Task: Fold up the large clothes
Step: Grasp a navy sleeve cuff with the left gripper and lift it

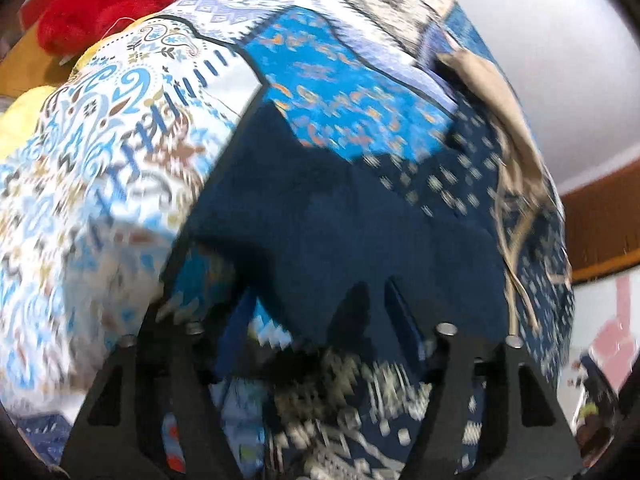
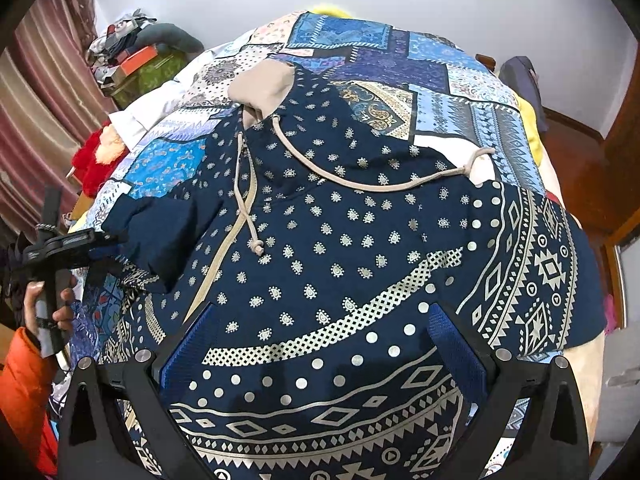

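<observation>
1. The right gripper (image 2: 324,344) hovers over the hoodie (image 2: 360,248), its blue pads spread wide with patterned navy cloth showing between them; nothing is pinched.
2. The left gripper (image 1: 320,320) is seen in its own view with its fingers close together on a plain navy fold of the hoodie (image 1: 340,220), probably a sleeve. The frame is blurred, so the grip reads as closed on cloth, as a judgement. From the right wrist view the same gripper (image 2: 86,242) sits at the hoodie's left edge, held by the person's hand (image 2: 48,304).
3. The hoodie lies flat, front up, hood (image 2: 264,88) at the far end and hem nearest the right gripper; its long axis runs away from that gripper. The drawcords (image 2: 360,184) trail loose across the chest.
4. The sleeve lies to the left, so the left gripper is nearer to it; the coming fold likely carries it rightward across the chest.
5. Beneath is a bed with a patchwork quilt (image 2: 440,80) in blues and white.
6. Around it: a red plush toy (image 2: 96,160), striped curtain (image 2: 40,100), white wall, wooden door frame (image 2: 624,152).
</observation>
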Available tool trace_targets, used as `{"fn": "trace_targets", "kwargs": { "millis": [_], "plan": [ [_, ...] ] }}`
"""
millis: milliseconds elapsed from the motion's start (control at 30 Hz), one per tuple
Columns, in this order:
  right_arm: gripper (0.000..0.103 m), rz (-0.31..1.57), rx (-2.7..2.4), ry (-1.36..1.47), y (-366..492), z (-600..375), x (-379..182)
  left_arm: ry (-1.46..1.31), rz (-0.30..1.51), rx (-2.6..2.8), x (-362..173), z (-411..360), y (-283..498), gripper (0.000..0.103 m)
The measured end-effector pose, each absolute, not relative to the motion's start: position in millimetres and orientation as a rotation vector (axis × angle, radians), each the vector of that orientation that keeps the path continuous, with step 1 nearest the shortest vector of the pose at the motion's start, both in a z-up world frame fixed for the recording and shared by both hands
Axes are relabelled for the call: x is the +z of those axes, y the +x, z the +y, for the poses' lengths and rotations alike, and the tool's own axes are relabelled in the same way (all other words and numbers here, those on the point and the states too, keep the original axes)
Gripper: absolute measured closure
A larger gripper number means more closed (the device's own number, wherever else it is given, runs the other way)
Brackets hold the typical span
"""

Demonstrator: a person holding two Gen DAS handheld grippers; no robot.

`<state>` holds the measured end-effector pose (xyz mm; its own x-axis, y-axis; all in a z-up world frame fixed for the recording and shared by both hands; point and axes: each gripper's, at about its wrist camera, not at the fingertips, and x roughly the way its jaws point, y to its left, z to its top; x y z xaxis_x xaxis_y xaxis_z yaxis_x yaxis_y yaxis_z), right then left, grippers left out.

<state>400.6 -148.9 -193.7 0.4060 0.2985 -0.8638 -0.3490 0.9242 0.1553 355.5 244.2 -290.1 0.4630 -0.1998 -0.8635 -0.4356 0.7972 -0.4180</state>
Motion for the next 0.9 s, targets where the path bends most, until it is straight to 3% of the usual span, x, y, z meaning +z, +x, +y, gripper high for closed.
{"fn": "trace_targets", "kwargs": {
  "millis": [33,67,100,233,367,600,733,900],
  "plan": [
    [0.000,1.079,0.407,-0.050,401.4,-149.9,-194.1,-0.668,1.100,0.180,-293.7,247.0,361.8,0.063],
    [0.000,1.081,0.403,-0.047,402.4,-151.1,-194.6,-0.665,1.105,0.208,-296.1,249.0,367.0,0.081],
    [0.000,1.082,0.398,-0.045,403.4,-152.5,-195.0,-0.653,1.109,0.241,-296.6,250.0,370.6,0.090],
    [0.000,1.074,0.379,-0.048,403.1,-161.3,-195.4,-0.494,1.045,0.308,-265.8,233.7,381.2,0.092],
    [0.000,1.067,0.360,-0.038,400.6,-174.6,-196.8,-0.239,0.915,0.280,-197.3,186.0,388.7,0.093],
    [0.000,1.032,0.344,0.046,394.4,-202.9,-186.4,-0.074,0.735,0.017,-83.9,73.6,401.4,0.093],
    [0.000,0.995,0.332,0.080,387.3,-223.2,-172.9,-0.043,0.743,-0.143,-68.2,-0.3,413.1,0.093],
    [0.000,0.967,0.296,0.096,380.3,-252.0,-160.5,-0.003,0.846,-0.266,-103.9,-74.5,428.9,0.093]
  ]
}}
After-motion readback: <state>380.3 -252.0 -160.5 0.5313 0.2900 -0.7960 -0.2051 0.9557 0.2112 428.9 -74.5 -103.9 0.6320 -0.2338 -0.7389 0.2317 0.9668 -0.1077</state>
